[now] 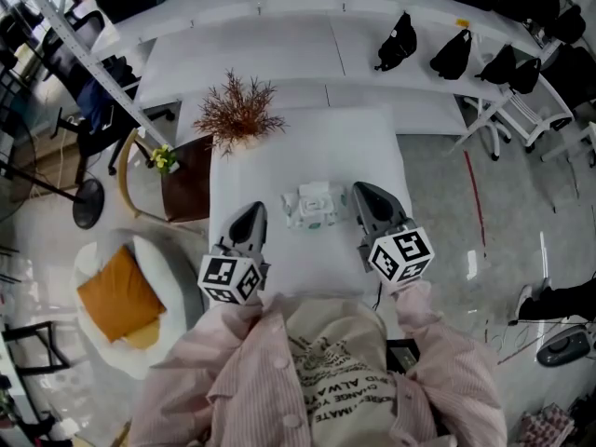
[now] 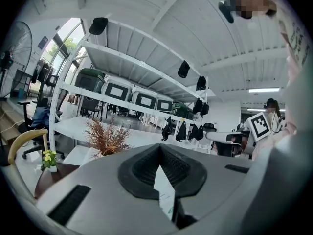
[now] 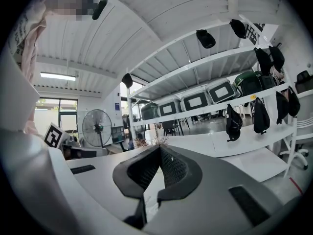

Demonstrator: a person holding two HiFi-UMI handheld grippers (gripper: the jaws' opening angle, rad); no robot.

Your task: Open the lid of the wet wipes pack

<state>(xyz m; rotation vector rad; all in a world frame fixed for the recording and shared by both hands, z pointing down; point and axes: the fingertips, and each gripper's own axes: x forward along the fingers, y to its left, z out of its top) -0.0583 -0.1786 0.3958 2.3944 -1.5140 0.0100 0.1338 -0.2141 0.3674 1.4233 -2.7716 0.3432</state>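
The wet wipes pack is lying on the white counter, between the left gripper and the right gripper. It is not being held. Both grippers are being presented closed and empty. The pack is being judged soft, light and liable to slide. The stiffer lid edge is being recommended as the hold, with the body pinned.

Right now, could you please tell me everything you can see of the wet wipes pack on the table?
The wet wipes pack is a soft white packet with green print, slightly crumpled, lying flat on the white table. It sits between the left gripper and the right gripper, and neither clearly touches it. Its lid is too small to judge.
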